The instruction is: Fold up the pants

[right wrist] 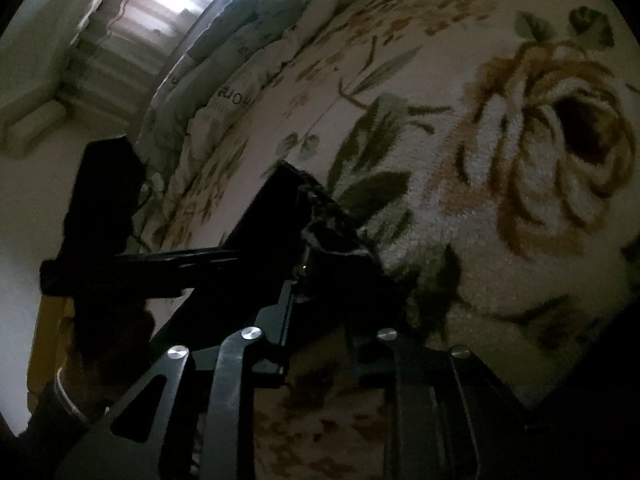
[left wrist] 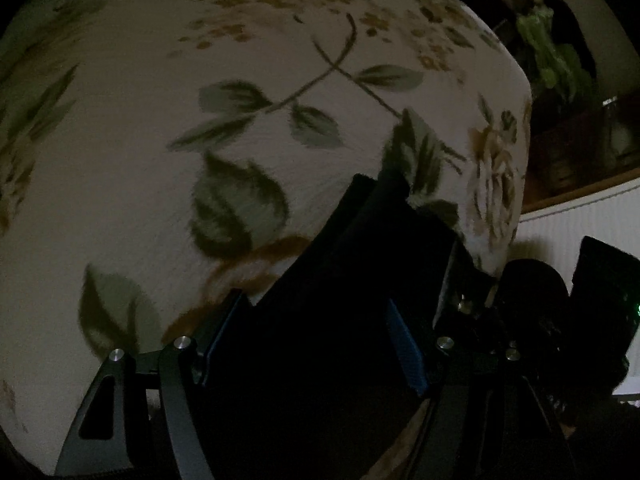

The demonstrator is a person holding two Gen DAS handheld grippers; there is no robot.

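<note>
The scene is dim. The dark pants (left wrist: pixel 320 360) lie on a cream floral blanket (left wrist: pixel 200 140) on a bed. My left gripper (left wrist: pixel 400 208) points steeply down over them. Its blue-edged fingers (left wrist: pixel 224 344) stand wide apart with dark cloth filling the gap, and I see no pinch. In the right wrist view a frayed edge of the pants (right wrist: pixel 336 232) sits between the narrow jaws of my right gripper (right wrist: pixel 308 256), which is shut on it just above the blanket (right wrist: pixel 480 180). The left gripper's black body (right wrist: pixel 104 184) is close on the left, held by a hand (right wrist: pixel 112 340).
A bunched pale quilt and pillows (right wrist: pixel 240 40) lie at the bed's far end under a bright curtained window (right wrist: pixel 160 0). Off the bed's edge stand a green plant (left wrist: pixel 552 52), a wooden shelf (left wrist: pixel 580 184) and a white ribbed panel (left wrist: pixel 580 220). Another black device (left wrist: pixel 600 280) sits there too.
</note>
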